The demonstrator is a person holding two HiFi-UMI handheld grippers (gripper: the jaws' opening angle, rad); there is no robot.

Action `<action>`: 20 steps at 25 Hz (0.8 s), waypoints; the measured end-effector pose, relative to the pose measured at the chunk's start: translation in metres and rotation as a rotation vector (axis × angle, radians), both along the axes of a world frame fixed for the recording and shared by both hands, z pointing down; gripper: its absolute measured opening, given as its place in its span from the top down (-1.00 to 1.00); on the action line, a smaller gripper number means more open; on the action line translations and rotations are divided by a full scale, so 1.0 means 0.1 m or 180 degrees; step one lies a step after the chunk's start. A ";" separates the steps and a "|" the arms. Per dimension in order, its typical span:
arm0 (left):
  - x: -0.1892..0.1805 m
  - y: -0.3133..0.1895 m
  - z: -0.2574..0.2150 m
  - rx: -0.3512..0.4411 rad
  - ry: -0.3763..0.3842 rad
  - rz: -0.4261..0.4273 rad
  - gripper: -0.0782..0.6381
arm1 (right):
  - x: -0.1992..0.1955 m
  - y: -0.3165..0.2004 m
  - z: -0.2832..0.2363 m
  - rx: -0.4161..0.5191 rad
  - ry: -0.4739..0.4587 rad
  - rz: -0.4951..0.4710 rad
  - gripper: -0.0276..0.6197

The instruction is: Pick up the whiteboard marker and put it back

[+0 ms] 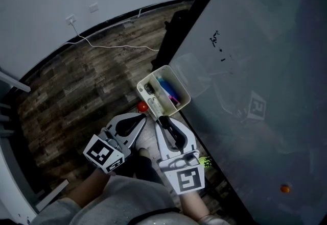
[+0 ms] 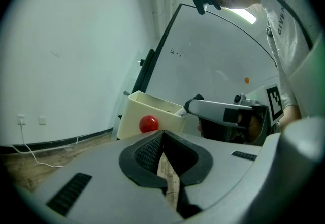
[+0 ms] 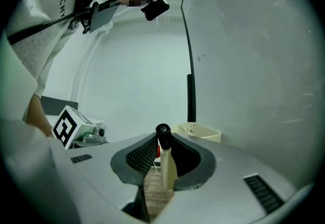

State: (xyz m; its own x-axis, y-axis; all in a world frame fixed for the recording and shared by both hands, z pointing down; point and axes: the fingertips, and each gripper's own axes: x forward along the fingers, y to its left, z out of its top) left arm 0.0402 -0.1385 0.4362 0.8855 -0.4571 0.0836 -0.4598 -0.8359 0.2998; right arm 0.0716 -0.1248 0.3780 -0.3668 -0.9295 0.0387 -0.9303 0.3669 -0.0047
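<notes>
The whiteboard marker (image 3: 166,167) has a white body and a black cap. It stands upright between the ribbed pads of my right gripper (image 3: 163,139), which is shut on it. In the head view the right gripper (image 1: 162,119) points at the near corner of the cream pen tray (image 1: 180,84) on the whiteboard (image 1: 255,66). The tray holds a blue and a pink marker. My left gripper (image 1: 142,118) hangs just left of the right one. Its jaw tips meet with nothing between them, as the left gripper view (image 2: 162,135) shows.
A red round magnet (image 1: 142,107) sits on the tray's outer side, also visible from the left gripper (image 2: 149,124). An orange magnet (image 1: 285,188) sticks on the board lower right. A white cable (image 1: 112,45) runs over the wooden floor from a wall socket (image 1: 70,19).
</notes>
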 end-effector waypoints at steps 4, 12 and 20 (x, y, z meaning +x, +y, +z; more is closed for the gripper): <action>-0.02 -0.01 0.00 0.0002 -0.0002 -0.0018 0.74 | 0.03 -0.01 -0.02 0.0000 -0.0008 0.0013 0.64; -0.07 -0.01 -0.06 0.0016 0.0020 -0.0081 0.74 | 0.07 -0.04 -0.10 0.0019 -0.0026 0.0018 0.64; -0.10 -0.02 -0.09 0.0029 0.0035 -0.0133 0.74 | 0.10 -0.07 -0.18 0.0048 -0.0079 -0.0007 0.64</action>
